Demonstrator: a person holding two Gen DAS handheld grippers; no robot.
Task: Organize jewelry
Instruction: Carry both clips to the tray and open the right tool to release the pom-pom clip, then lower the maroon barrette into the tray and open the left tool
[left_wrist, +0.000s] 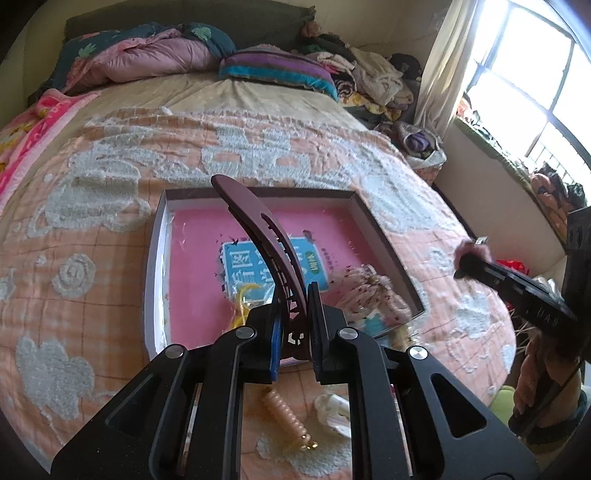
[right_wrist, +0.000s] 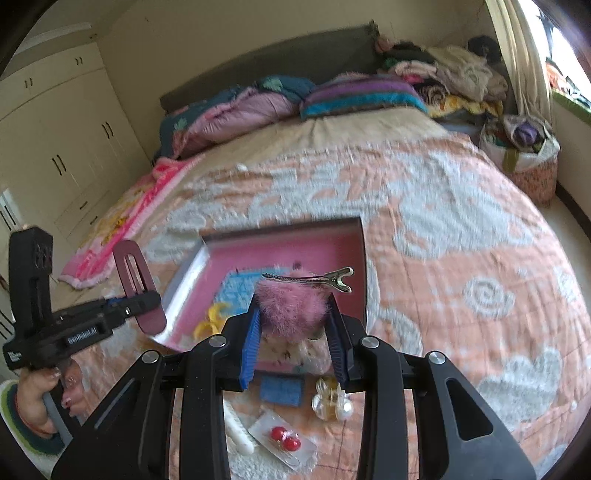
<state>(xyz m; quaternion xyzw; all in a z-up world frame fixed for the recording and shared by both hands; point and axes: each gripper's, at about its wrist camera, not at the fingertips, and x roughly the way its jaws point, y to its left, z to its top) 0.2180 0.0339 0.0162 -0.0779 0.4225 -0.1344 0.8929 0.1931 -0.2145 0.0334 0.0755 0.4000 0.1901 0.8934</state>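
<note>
Left gripper (left_wrist: 295, 325) is clamped tight on a long, curved maroon plastic hair clip (left_wrist: 258, 229), slotted along its length, standing up and arching over the shallow cardboard box (left_wrist: 155, 258) with its glossy pink lining. Right gripper (right_wrist: 295, 332) has its ribbed blue pads (right_wrist: 249, 347) squeezed round a fluffy pink pom-pom clip (right_wrist: 291, 306), the toothed metal alligator clasp (right_wrist: 314, 278) lying level on top, held above the box's near edge. Both tongs point toward the headboard, the left one gripped by a bare hand (right_wrist: 40, 387). Inside the box: a yellow piece (right_wrist: 210, 321) and a floral fabric piece (left_wrist: 369, 295). On the tufted peach bedspread (right_wrist: 461, 258) lie a pearly claw clip (right_wrist: 330, 402), red bead earrings (right_wrist: 284, 435) on a clear card and a ribbed beige clip (left_wrist: 288, 417).
</note>
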